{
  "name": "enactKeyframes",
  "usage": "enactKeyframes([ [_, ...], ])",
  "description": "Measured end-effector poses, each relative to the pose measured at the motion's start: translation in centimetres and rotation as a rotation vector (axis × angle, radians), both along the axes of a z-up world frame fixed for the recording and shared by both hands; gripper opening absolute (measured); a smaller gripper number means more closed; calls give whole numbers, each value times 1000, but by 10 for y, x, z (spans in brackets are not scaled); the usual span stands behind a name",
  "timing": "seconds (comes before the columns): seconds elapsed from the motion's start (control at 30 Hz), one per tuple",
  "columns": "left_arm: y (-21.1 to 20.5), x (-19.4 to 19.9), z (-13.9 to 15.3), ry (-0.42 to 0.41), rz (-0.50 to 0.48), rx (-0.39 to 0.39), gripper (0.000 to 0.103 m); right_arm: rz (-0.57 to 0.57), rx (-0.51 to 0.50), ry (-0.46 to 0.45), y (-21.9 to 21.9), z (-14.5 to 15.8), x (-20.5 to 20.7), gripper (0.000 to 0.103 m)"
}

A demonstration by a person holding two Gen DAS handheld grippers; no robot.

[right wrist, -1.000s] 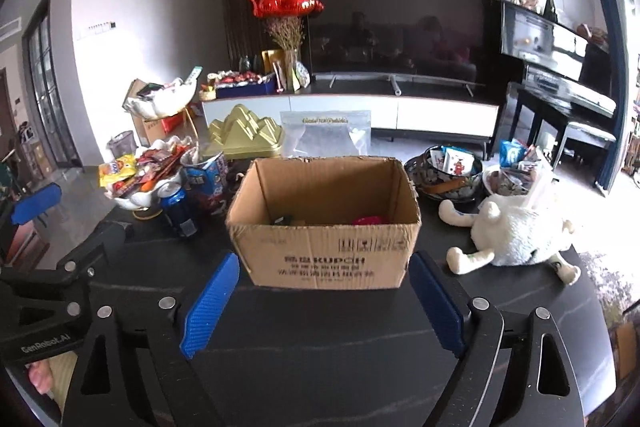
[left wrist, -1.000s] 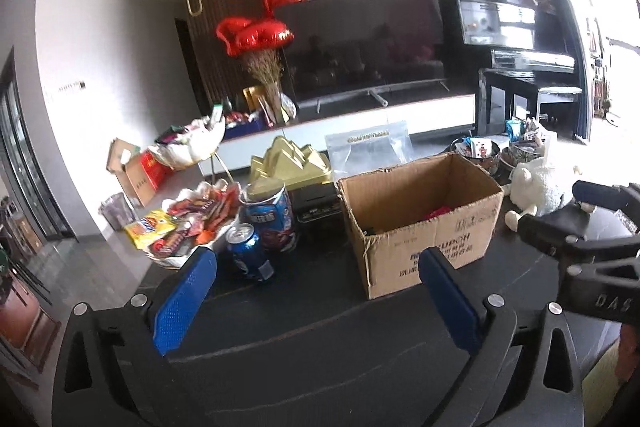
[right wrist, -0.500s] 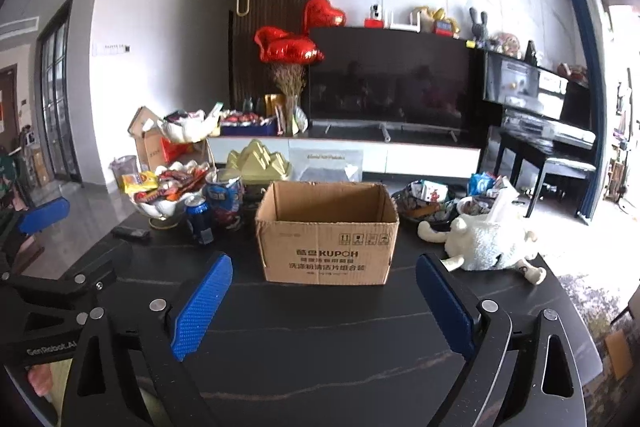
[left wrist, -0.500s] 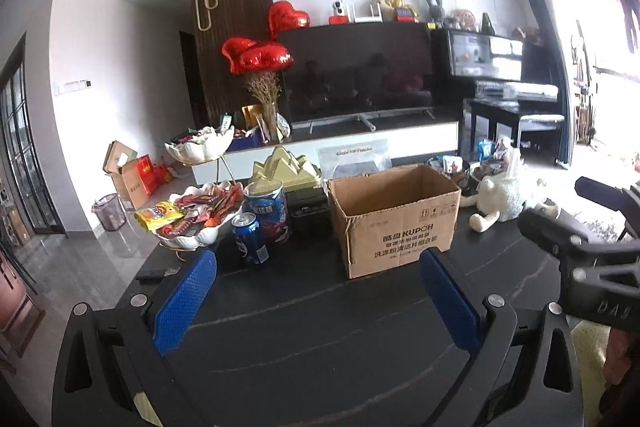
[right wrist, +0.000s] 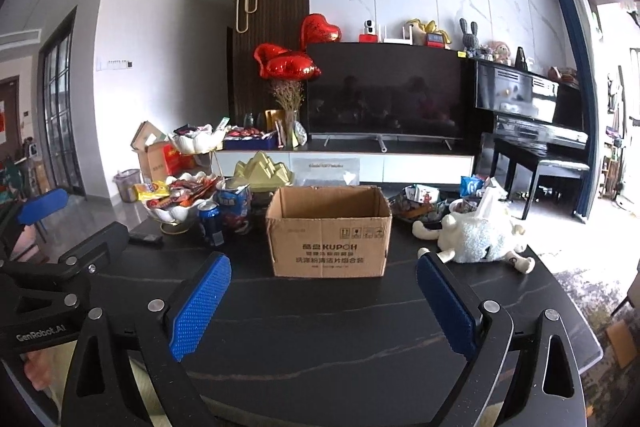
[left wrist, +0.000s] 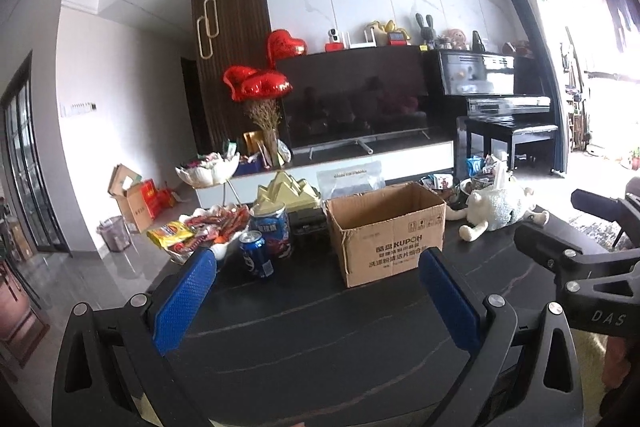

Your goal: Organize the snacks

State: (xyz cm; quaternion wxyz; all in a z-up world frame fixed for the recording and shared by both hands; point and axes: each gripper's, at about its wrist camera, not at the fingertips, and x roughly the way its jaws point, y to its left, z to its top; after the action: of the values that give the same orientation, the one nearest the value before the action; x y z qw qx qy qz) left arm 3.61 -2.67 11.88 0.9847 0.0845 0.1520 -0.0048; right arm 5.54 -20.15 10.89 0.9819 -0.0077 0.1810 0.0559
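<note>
Brown cardboard box point(right wrist: 330, 231) mid-counter point(right wrist: 320, 339), snacks point(left wrist: 208, 227) heaped in bowl at its left. Both tools, left point(left wrist: 316, 301) and right point(right wrist: 322, 311), gaping, empty, right just widened. Between picks; next: reach for a snack.

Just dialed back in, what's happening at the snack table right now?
Nothing is being held. The left gripper and right gripper both hang open and empty over the dark table, short of the open cardboard box. Snack packets still fill the white bowl, with a blue can beside it.
</note>
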Motion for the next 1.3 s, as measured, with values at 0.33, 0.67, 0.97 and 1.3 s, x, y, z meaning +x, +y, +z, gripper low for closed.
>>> enactKeyframes([
  [0.33,4,-6,-1,-13,-2,-20,103,-16,-17,-11,2,-1,-5,95],
  [0.67,8,-1,-4,-5,-3,-38,103,-38,-35,-15,3,-6,-4,95],
  [0.97,10,0,-4,-21,13,-36,103,-33,-40,-12,6,-9,-5,95],
  [1.3,11,1,-5,-21,13,-41,103,-36,-41,-14,9,-10,-6,95],
])
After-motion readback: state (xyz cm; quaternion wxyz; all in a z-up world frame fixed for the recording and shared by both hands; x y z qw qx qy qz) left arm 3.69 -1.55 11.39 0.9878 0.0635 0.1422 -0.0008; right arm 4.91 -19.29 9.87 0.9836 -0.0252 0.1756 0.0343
